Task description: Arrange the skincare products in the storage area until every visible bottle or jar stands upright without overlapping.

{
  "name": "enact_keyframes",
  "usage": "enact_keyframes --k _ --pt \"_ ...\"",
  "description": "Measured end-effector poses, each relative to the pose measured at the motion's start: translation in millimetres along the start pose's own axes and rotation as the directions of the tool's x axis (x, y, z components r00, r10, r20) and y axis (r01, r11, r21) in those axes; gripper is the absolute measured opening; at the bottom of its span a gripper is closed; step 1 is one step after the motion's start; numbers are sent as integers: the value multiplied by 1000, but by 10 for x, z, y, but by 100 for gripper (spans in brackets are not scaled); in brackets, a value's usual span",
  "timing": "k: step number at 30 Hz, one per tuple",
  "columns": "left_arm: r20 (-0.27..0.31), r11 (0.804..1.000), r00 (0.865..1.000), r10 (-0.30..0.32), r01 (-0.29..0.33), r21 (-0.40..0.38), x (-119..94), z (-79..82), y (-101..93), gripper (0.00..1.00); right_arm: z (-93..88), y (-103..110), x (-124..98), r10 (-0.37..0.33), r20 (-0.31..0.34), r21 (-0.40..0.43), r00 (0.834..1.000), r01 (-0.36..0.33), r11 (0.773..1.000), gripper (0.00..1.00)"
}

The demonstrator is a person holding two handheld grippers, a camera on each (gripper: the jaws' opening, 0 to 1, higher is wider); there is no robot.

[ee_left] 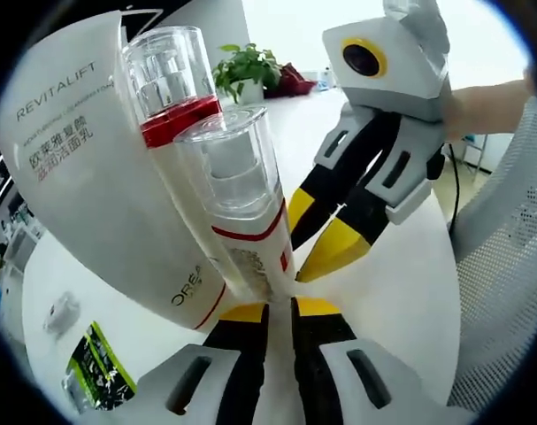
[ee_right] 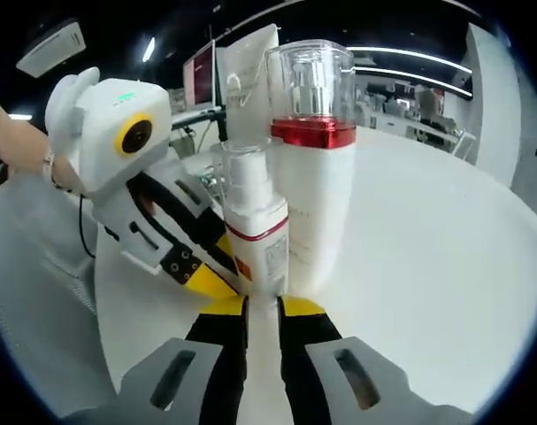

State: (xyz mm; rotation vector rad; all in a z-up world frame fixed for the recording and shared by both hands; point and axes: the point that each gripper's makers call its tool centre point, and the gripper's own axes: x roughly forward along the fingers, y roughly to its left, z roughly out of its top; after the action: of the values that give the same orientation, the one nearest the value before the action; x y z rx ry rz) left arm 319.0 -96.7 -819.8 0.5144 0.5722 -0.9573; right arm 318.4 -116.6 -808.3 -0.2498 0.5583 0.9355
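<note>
Both grippers meet low at the small white spray bottle with clear cap (ee_right: pixel 254 226) on the white round table (ee_right: pixel 427 266). The left gripper (ee_left: pixel 280 307) has its yellow-tipped jaws nearly together at the bottle's base; the right gripper (ee_right: pixel 262 305) likewise. Whether either actually grips, I cannot tell. Behind stand a taller red-collared pump bottle (ee_right: pixel 314 168) and a white tube (ee_left: pixel 82 168).

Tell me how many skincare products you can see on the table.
3: a small spray bottle nearest both tools, a taller red-banded pump bottle close behind it, and a white tube standing at the back. Others may be hidden behind them.
</note>
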Motion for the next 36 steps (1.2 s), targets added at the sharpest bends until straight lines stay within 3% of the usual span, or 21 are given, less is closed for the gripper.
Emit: enact_keyframes --k 12,22,24,26,28,31,36 --pt "-1 1000 1000 5 -5 9 -22 14 30 13 -10 -1 -33 -5 0 6 1000 5 1000 13" --pt "21 1000 1000 12 -12 -27 -213 -5 17 16 98 2 -191 -32 20 24 999 31 999 18" --pt "2 998 999 33 -33 -54 -281 -34 40 17 136 31 -222 -32 22 20 999 32 999 19" --pt "6 998 999 36 -36 -48 -351 -26 30 20 181 53 -256 -36 29 20 999 36 999 21" --pt "33 993 999 35 -31 -115 -421 4 42 23 236 71 -288 -48 37 18 998 47 999 23" --pt "54 989 998 41 -33 -145 -554 31 79 30 329 92 -349 -70 48 7 996 70 998 25" --pt "62 979 994 91 -77 -189 -793 5 172 42 439 141 -451 -86 56 0 995 86 996 31"
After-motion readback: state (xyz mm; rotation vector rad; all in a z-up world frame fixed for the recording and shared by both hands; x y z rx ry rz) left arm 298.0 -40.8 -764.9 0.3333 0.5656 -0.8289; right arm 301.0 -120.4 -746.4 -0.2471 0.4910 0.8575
